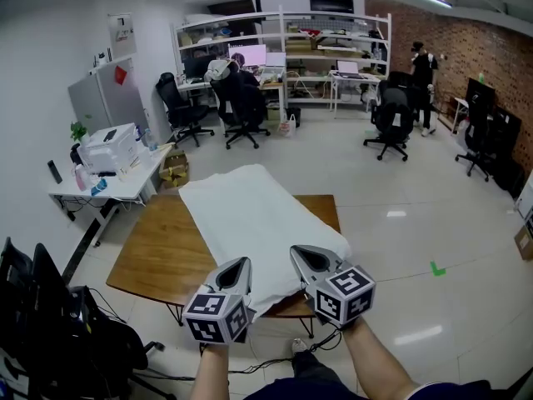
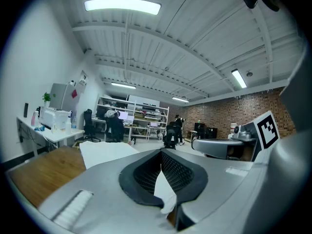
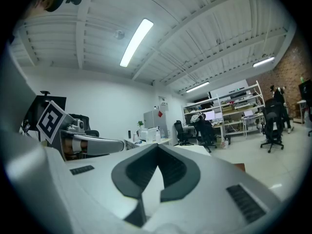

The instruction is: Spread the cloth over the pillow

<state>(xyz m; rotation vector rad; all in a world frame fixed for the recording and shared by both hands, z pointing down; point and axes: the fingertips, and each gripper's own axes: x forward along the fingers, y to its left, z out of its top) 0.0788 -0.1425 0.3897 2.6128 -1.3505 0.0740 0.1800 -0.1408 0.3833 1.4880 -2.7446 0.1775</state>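
The white cloth [image 1: 250,215] is laid lengthways over the wooden table [image 1: 154,261], from the far edge to the near edge. It is raised in the middle by a bulk beneath it that cannot be made out. The near edge of the cloth is held at two places. The left gripper [image 1: 243,262] is closed on the near left corner, and in the left gripper view a white fold is pinched between its dark ribbed pads [image 2: 178,172]. The right gripper [image 1: 295,252] is closed further right on the same edge, and in the right gripper view a strip of cloth is clamped between its jaws.

Black-and-white square markers are carried on the cubes [image 1: 218,317] of both grippers. A red tag [image 1: 119,75] is fixed to the grey cabinet [image 1: 104,98] at the far left. The print on a sheet [image 1: 122,30] on the wall above it is too small to be read. A green mark [image 1: 437,268] is stuck to the floor at the right.
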